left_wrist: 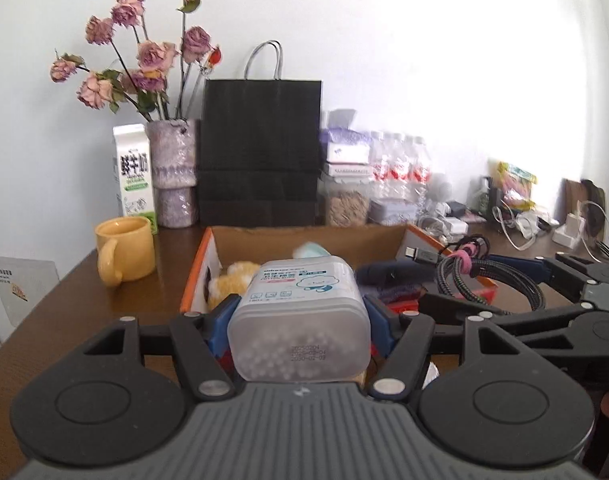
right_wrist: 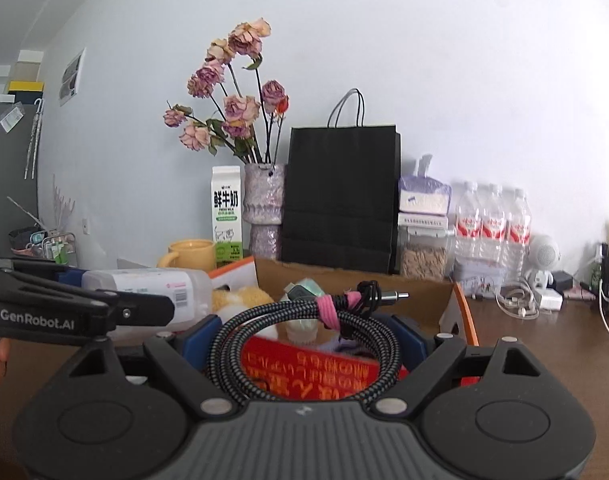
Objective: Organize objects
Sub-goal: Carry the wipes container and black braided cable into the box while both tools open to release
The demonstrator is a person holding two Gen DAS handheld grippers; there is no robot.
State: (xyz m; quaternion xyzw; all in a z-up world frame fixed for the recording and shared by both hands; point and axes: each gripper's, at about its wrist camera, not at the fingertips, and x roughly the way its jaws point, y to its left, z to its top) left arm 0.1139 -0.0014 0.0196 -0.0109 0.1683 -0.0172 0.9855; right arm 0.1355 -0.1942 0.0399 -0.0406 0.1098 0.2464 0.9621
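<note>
My left gripper (left_wrist: pixel 300 300) is shut on a translucent plastic tub (left_wrist: pixel 300 320) with a white cartoon label, its blue pads (left_wrist: pixel 220 320) pressing both sides. The tub hangs over an open cardboard box (left_wrist: pixel 192 276) with orange edges. My right gripper (right_wrist: pixel 304 332) is shut on a coiled black braided cable (right_wrist: pixel 232 332) bound by a pink tie (right_wrist: pixel 328 312), also above the box (right_wrist: pixel 458 308). Inside lie a yellow plush toy (left_wrist: pixel 228 276) and a red packet (right_wrist: pixel 304 368). In the right wrist view the left gripper (right_wrist: pixel 160 292) with the tub (right_wrist: pixel 152 284) is at the left.
On the brown table behind the box stand a yellow mug (left_wrist: pixel 124 252), a milk carton (left_wrist: pixel 134 172), a vase of dried roses (left_wrist: pixel 172 168), a black paper bag (left_wrist: pixel 260 152) and water bottles (right_wrist: pixel 492 224). Chargers and loose cables (left_wrist: pixel 524 224) clutter the right side.
</note>
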